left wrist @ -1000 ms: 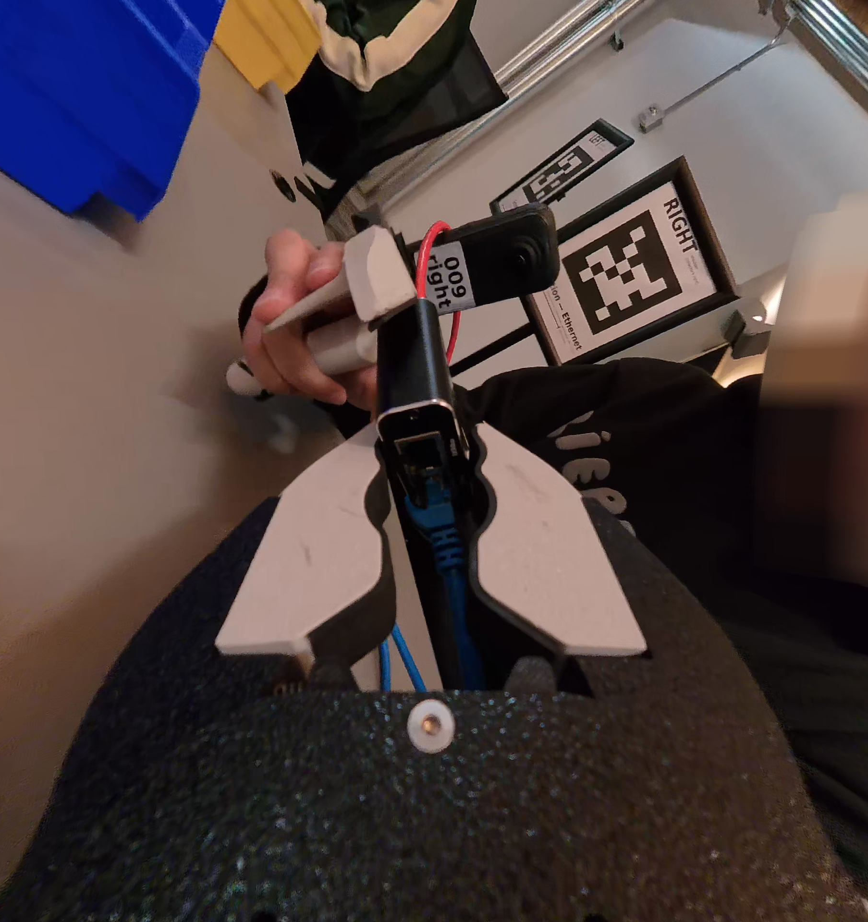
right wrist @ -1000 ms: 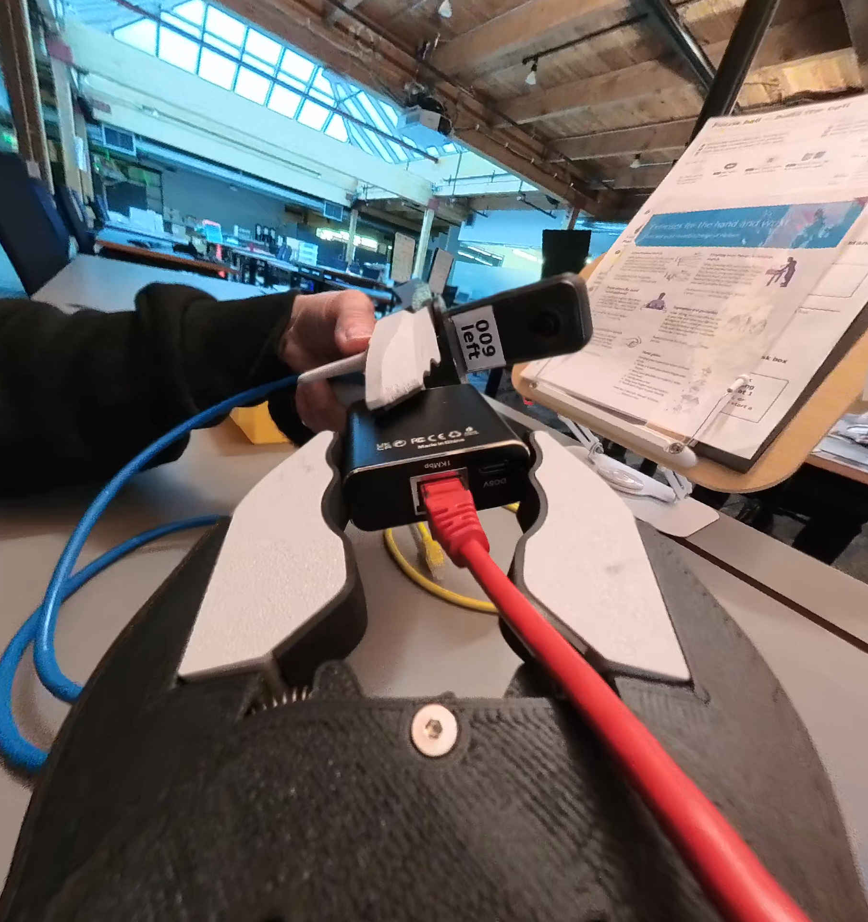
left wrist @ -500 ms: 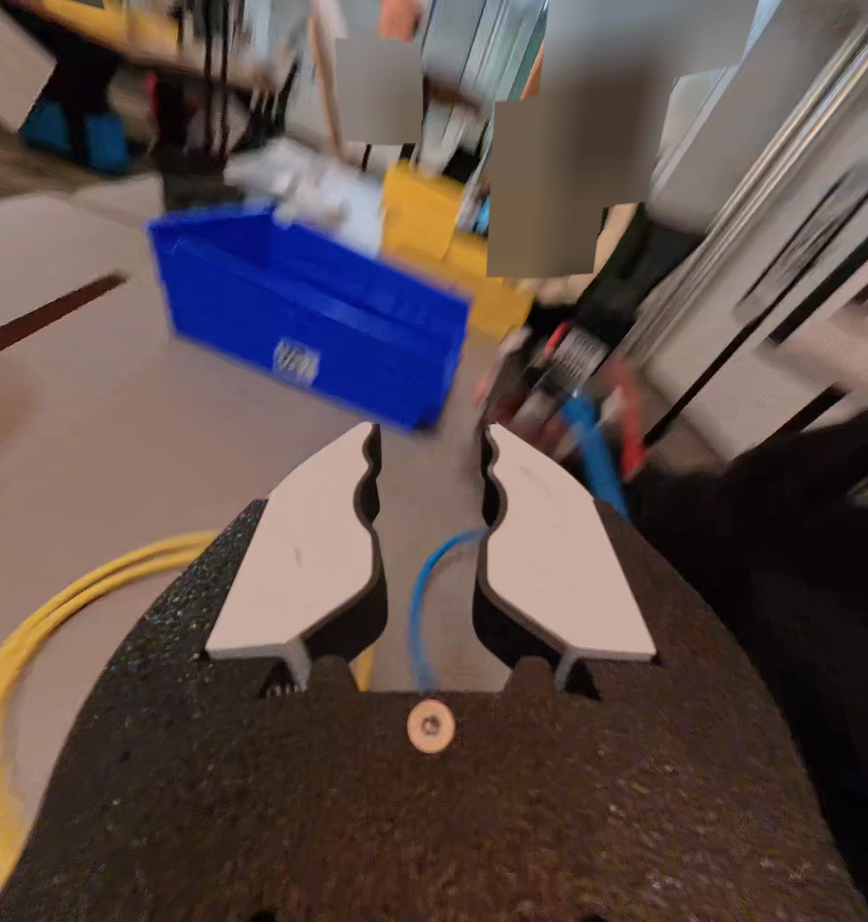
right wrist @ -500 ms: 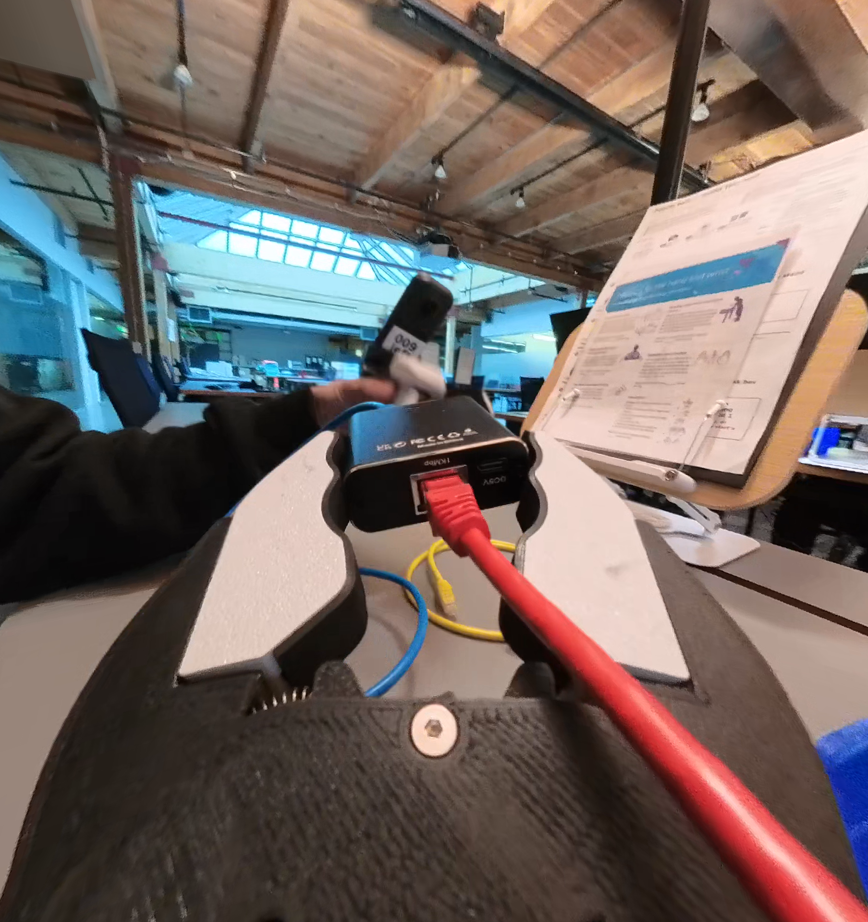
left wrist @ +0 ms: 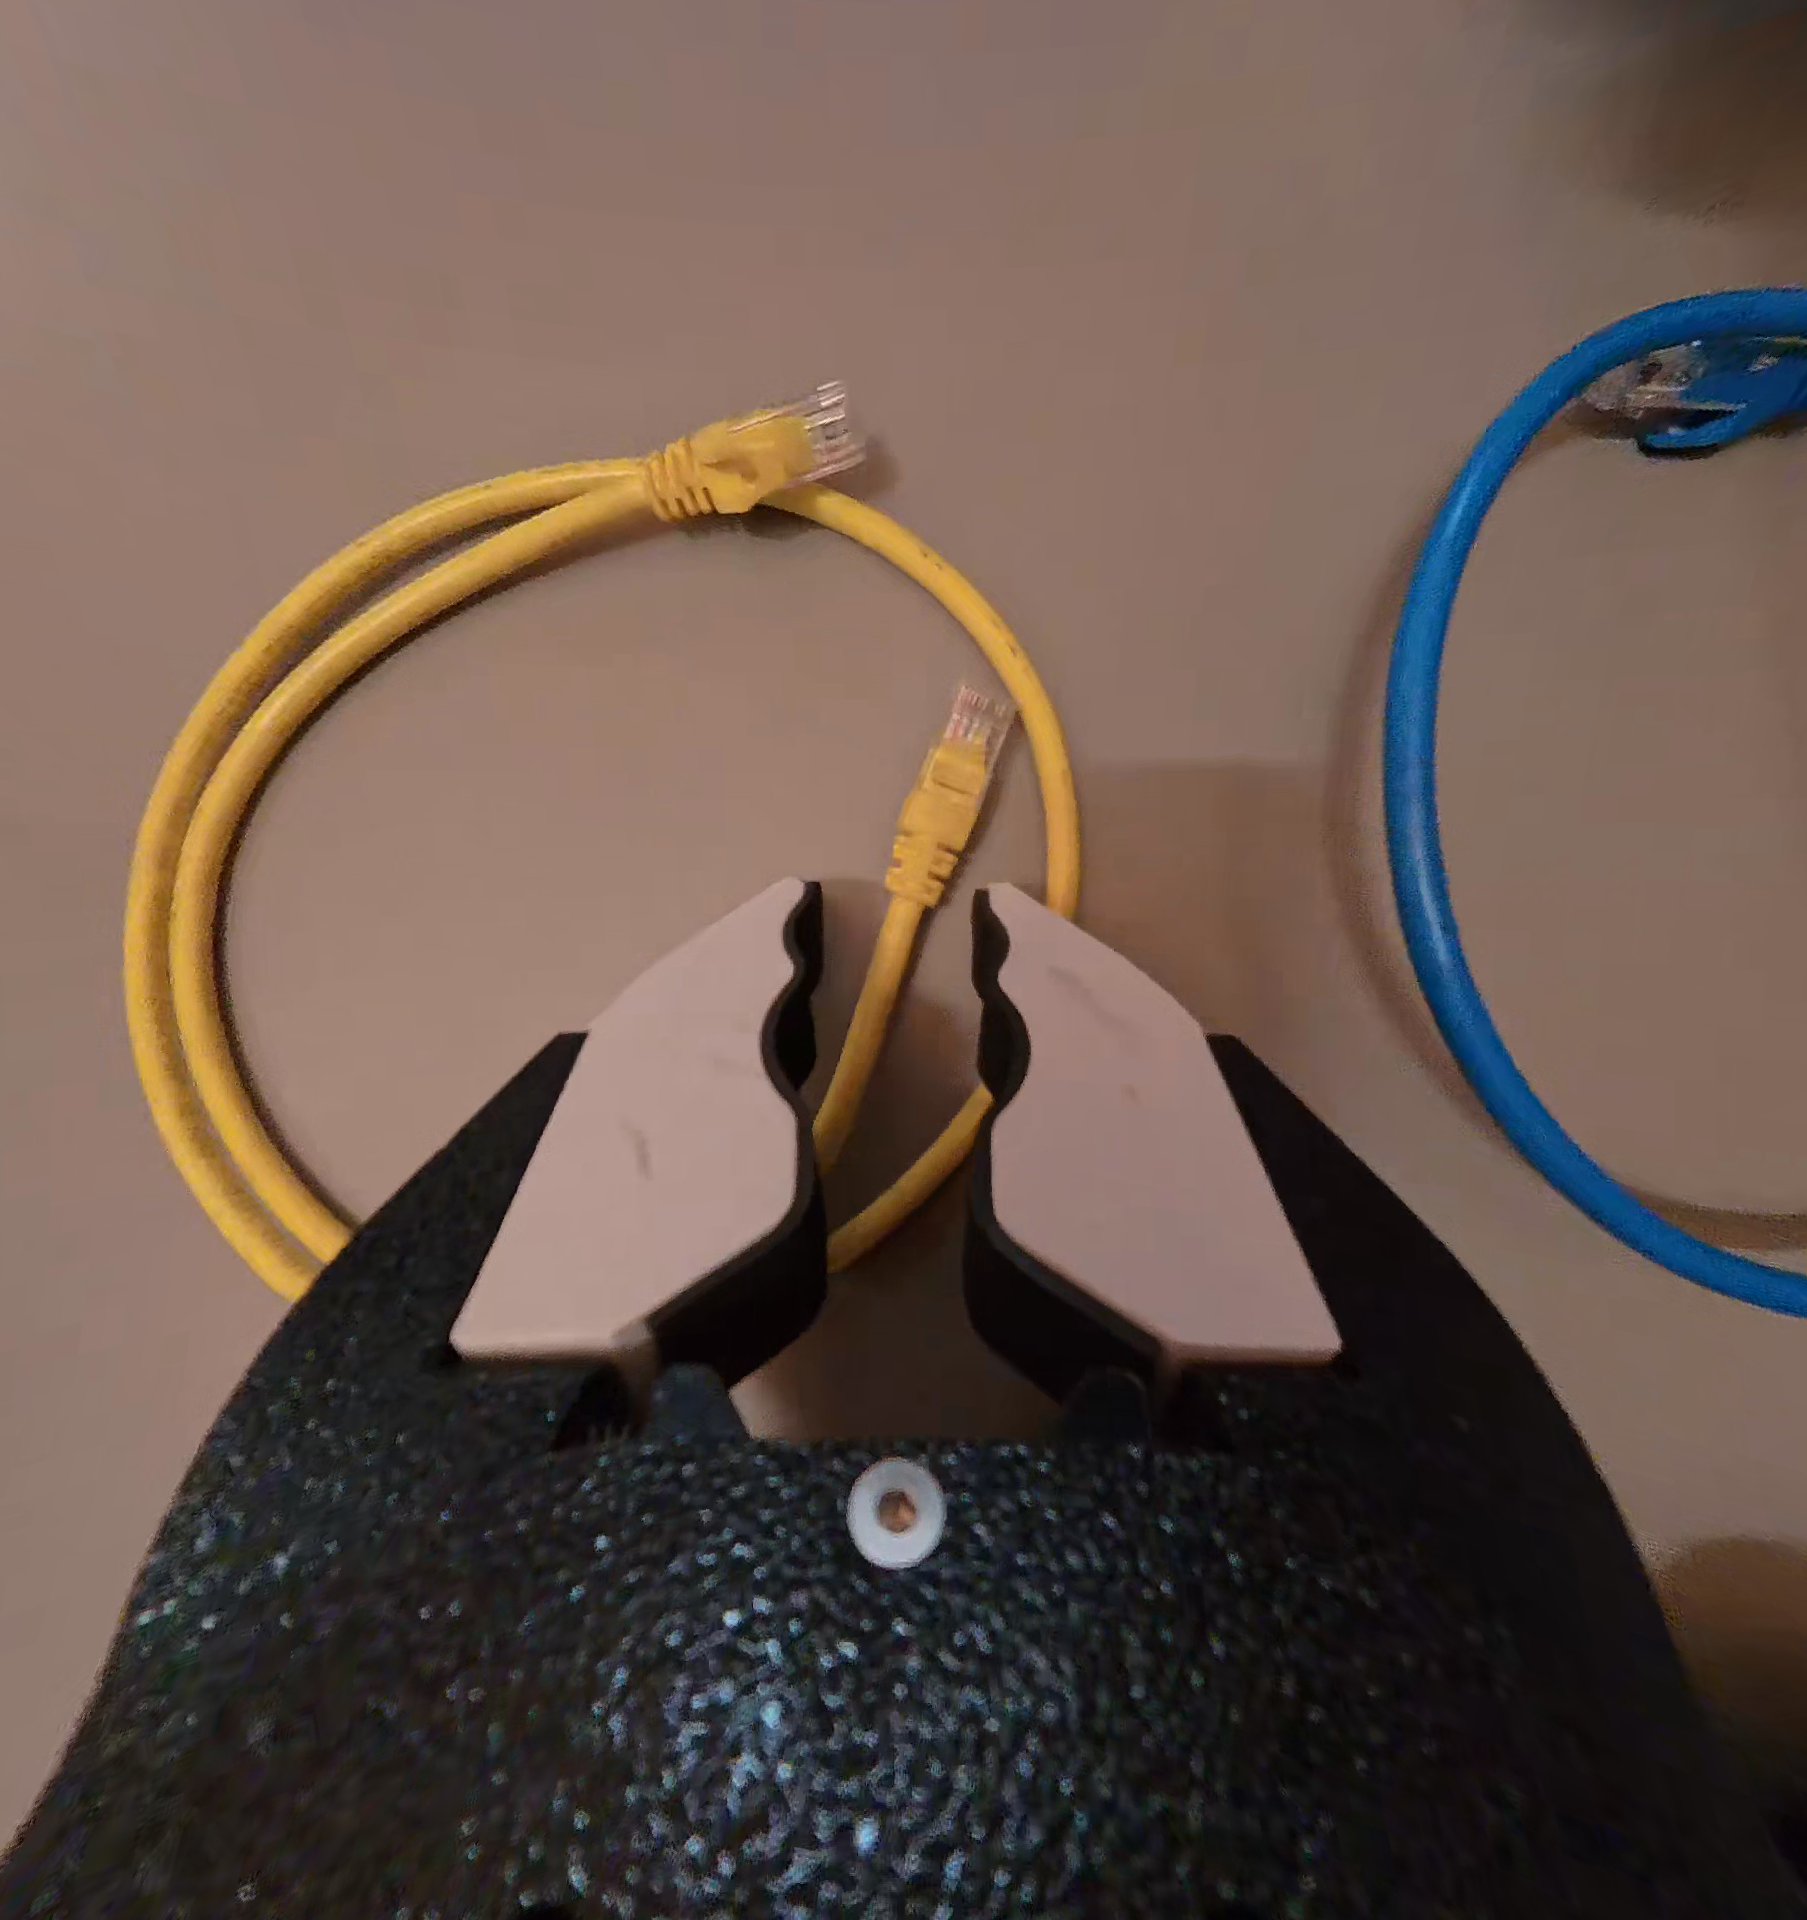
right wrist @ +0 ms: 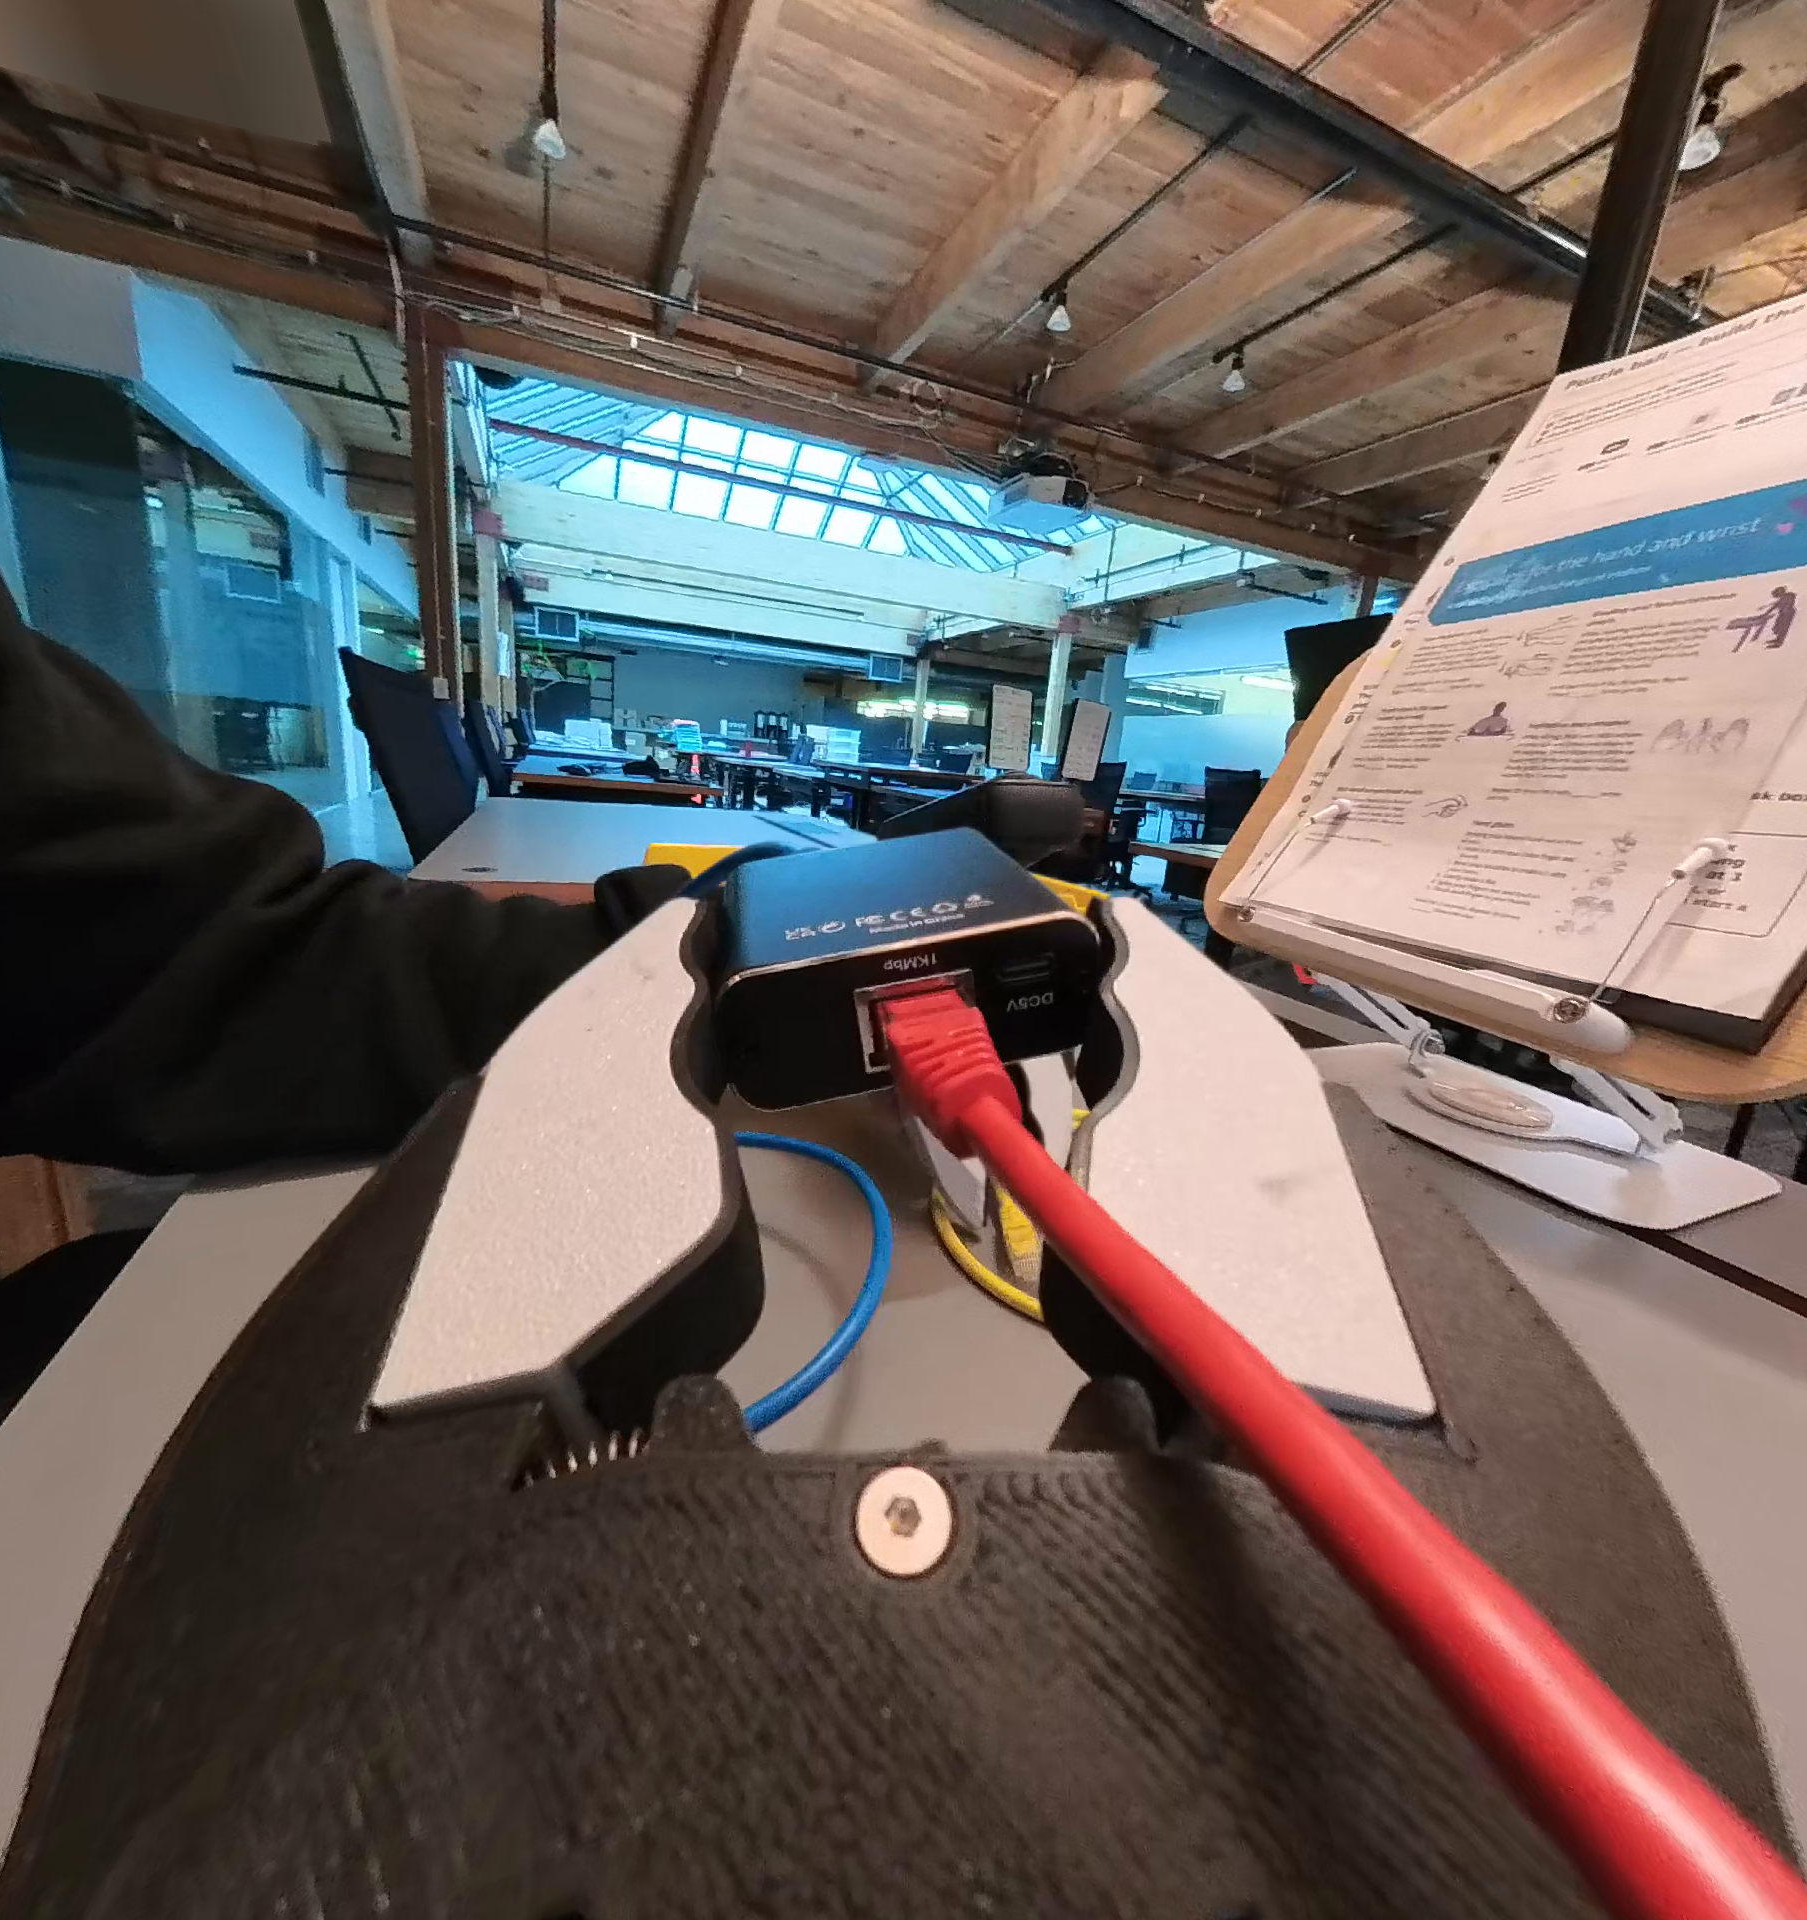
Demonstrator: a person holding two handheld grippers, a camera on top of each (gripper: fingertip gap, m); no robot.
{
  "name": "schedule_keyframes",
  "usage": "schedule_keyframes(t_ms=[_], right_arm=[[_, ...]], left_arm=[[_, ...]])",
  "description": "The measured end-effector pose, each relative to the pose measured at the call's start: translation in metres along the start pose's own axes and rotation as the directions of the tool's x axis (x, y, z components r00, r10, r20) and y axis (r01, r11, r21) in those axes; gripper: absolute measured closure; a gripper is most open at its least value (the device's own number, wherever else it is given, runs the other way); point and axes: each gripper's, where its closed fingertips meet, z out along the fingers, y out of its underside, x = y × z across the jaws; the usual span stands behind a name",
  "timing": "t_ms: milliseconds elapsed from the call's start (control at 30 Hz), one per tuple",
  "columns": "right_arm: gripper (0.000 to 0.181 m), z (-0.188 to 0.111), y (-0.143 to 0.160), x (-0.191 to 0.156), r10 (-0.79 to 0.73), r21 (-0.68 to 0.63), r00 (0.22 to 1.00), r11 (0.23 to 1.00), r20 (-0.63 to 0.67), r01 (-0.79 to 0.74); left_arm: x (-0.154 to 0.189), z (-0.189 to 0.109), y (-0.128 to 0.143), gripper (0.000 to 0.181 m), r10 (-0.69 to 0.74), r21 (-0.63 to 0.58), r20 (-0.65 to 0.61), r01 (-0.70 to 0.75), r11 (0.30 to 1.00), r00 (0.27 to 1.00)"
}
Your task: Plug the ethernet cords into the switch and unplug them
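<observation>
While your left claw (left wrist: pixel 897 904) hangs spread over the worktop (left wrist: pixel 463 208), nothing sits in its grip; the yellow cord (left wrist: pixel 192 831) lies coiled at frame centre-left, one plug (left wrist: pixel 946 800) just past the claw tips; the blue cord (left wrist: pixel 1429 790) curves along the right edge; your right claw (right wrist: pixel 899 997) pinches the switch (right wrist: pixel 878 914) at centre frame, red cord (right wrist: pixel 1138 1247) plugged into its near port.
</observation>
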Motion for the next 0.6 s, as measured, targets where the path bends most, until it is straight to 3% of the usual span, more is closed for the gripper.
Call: schedule_keyframes(t_ms=[100, 233, 433, 600], right_arm=[[0.114, 0.001, 0.004, 0.000, -0.004, -0.019, 1.000, 1.000, -0.005, 0.004], [0.114, 0.000, 0.007, 0.006, -0.010, -0.037, 0.999, 0.999, -0.036, 0.009], [0.114, 0.001, 0.009, 0.005, -0.021, -0.052, 0.999, 0.998, -0.032, 0.019], [0.114, 0.002, 0.006, 0.001, 0.000, -0.027, 1.000, 1.000, -0.006, 0.000]], left_arm=[[-0.004, 0.002, 0.001, 0.171, 0.038, -0.039, 0.034, -0.037, 0.999, 0.999], [0.001, -0.005, -0.007, 0.173, 0.023, -0.086, 0.034, -0.020, 0.996, 0.999], [0.025, -0.052, -0.059, 0.173, -0.097, -0.112, 0.065, 0.104, 0.988, 0.993], [0.063, -0.082, -0.102, 0.173, -0.042, -0.079, 0.122, 0.052, 0.996, 0.992]])
